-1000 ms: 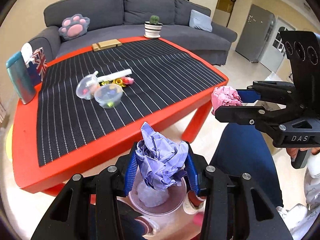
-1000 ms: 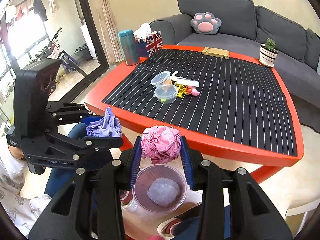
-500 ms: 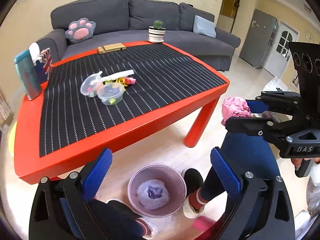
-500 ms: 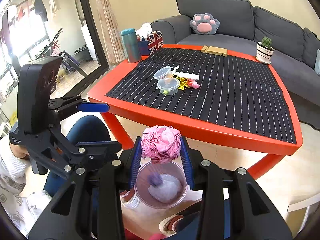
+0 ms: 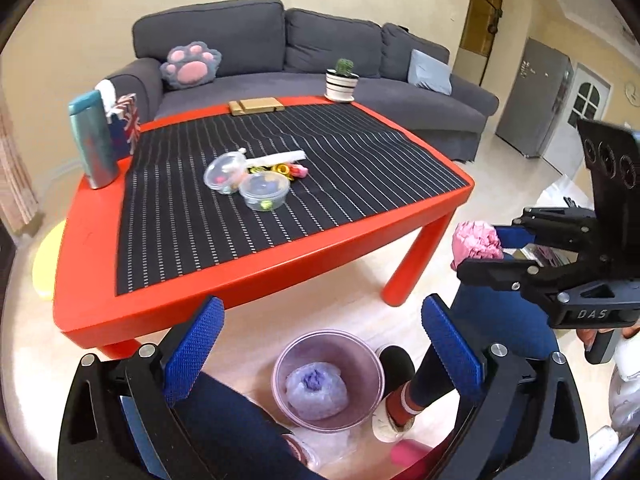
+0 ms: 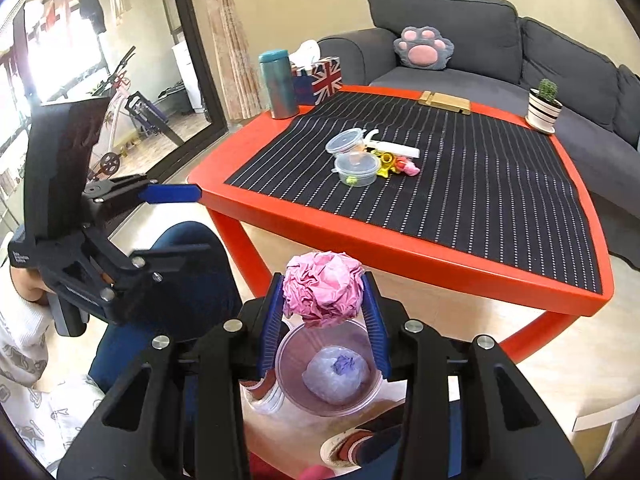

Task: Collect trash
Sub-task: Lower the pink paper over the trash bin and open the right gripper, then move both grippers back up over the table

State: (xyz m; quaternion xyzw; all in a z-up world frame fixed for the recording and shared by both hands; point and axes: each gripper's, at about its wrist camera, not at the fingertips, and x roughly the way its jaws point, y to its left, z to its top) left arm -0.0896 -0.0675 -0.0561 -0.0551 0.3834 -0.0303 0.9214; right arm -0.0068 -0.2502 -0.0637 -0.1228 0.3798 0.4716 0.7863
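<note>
Below, from the left wrist view, our left tongs [image 5: 320,344] stand wide apart and hold nothing. Between their blue pads we look down on a clear round bin [image 5: 328,378] on the floor, with a purple paper wad [image 5: 316,386] lying at its bottom. At the right edge, our right tongs [image 5: 476,250] grip a crumpled pink paper ball [image 5: 476,242], off the corner of the red bench [image 5: 256,268].

Next, from the right wrist view, the right tongs [image 6: 323,312] are closed narrowly on the pink paper ball [image 6: 323,288], which appears directly above the bin [image 6: 328,372], though we cannot tell how high. The left tongs [image 6: 172,224] sit wide apart at the left, clear of the bin.

To drop well, we judge we should keep the ball centred over the bin's mouth, lower a little, then spread the pads fully so the light paper falls straight and does not cling or bounce off the rim.
</note>
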